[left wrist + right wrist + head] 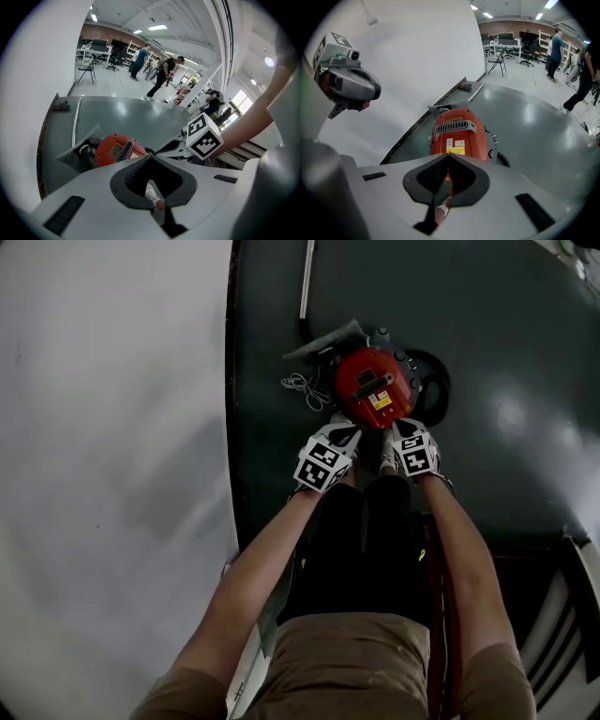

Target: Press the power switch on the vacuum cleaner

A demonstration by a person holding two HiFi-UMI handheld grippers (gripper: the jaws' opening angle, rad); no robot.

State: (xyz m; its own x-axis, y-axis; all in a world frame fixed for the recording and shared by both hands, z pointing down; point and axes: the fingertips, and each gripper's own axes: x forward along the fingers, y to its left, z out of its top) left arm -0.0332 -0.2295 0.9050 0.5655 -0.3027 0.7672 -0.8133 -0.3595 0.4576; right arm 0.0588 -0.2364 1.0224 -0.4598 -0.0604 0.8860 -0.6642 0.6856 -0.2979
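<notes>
The red vacuum cleaner [375, 385] stands on the dark green floor [506, 334], just ahead of the person's feet. It has a black grille and a yellow label on top. I cannot make out its power switch. My left gripper [345, 434] is shut with nothing in it, its tips close to the near left side of the vacuum cleaner [117, 149]. My right gripper [387, 437] is also shut and empty, its jaw tips just short of the labelled rear of the vacuum cleaner [457, 133]. The two grippers are side by side, a short gap apart.
A metal wand tube [307, 277] and a grey floor nozzle [323, 343] lie beyond the vacuum, with a coiled cable [302, 388] to its left. A white floor [112, 427] borders the green one on the left. Several people [161, 75] walk far behind.
</notes>
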